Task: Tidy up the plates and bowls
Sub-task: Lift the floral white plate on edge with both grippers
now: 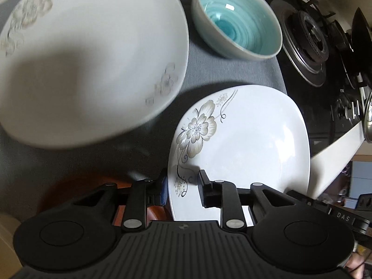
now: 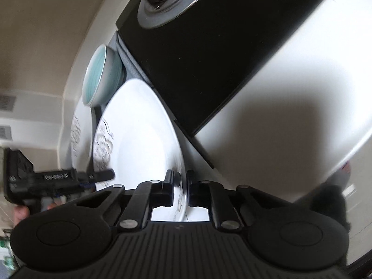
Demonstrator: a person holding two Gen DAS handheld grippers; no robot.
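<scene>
The right gripper point(image 2: 181, 190) is clamped on the near rim of the flowered plate point(image 2: 144, 144), one finger on each face of the edge. The left gripper point(image 1: 182, 186) straddles the same plate's rim point(image 1: 244, 144) by the small flower print; its jaws stand a little apart and I cannot tell whether the pads point(image 1: 204, 183) press the china.

With both hands on one plate, the sound course looks to be lifting evenly and keeping it level, so the glazed rim does not slide out of a thin pinch.

Just beyond, a second flowered plate point(image 1: 88, 58) fills the left of the view, blurred. Farther back the blue bowl point(image 1: 237, 18) sits upright on the grey mat point(image 1: 232, 72), near the stove burner point(image 1: 307, 39).
</scene>
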